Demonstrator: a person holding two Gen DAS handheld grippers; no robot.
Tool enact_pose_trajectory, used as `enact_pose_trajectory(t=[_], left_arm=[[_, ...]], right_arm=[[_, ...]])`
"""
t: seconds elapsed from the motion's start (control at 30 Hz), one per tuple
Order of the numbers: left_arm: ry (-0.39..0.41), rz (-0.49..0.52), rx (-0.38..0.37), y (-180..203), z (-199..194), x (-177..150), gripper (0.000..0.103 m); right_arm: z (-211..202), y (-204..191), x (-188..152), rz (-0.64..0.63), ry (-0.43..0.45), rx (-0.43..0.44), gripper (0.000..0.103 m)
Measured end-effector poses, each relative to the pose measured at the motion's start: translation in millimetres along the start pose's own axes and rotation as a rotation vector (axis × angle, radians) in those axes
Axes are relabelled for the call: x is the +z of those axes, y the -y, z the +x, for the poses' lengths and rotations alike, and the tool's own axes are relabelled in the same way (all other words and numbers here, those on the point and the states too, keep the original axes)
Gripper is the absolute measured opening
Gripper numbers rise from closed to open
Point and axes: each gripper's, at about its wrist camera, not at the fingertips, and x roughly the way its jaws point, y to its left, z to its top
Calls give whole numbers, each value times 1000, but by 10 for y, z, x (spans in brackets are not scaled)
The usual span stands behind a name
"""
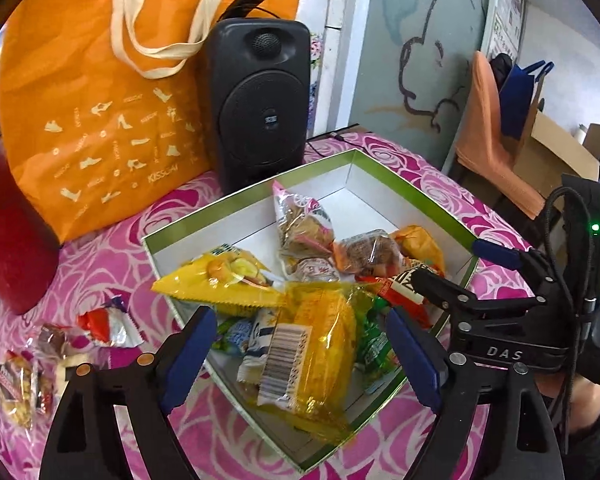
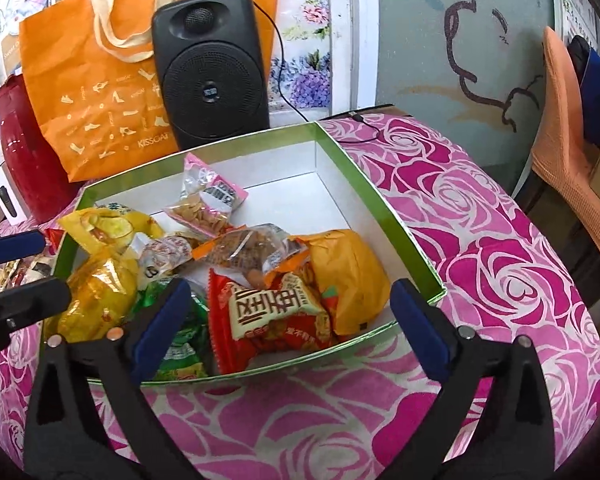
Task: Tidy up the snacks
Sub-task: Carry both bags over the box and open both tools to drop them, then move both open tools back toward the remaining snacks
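Hovering over the near side of the green-rimmed box (image 1: 352, 156), left gripper (image 1: 302, 354) spread wide, empty, blue pads (image 1: 188, 356) flanking a clear yellow packet (image 1: 324, 344) with a barcode label. Poised over the same box from its other side, right gripper (image 2: 290, 328) also wide and empty, pads (image 2: 160, 328) either side of a red packet with white lettering (image 2: 272, 320). Packed inside the box, toward its near end: a yellow chip bag (image 1: 224, 276), a pink-edged clear packet of nuts (image 1: 300, 220) standing against the white floor, an orange wrapped bun (image 2: 348, 276), a green packet (image 2: 180, 348) half hidden under the left pad of the right gripper; far corner of the box bare white. Lying outside the box on the pink rose tablecloth (image 2: 480, 240), toward its left edge: a few loose snacks, among them a red, white and blue foil wrapper (image 1: 108, 322) and a clear packet of mixed nuts (image 1: 18, 384). Standing along the back edge of the table: an orange tote bag (image 1: 100, 120), a black speaker (image 1: 260, 100) just beside it, a red container (image 1: 8, 232) at the far left corner.
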Motion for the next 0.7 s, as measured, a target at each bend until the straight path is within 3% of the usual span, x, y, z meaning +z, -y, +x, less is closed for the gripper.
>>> enact_pose_trajectory(t=[0.43, 0.7], left_arm=[[42, -68, 37, -277, -368, -132, 88], [51, -126, 143, -599, -660, -360, 88]], right_arm=[[-280, -386, 97, -77, 37, 27, 101], [-353, -798, 53, -154, 24, 76, 101]])
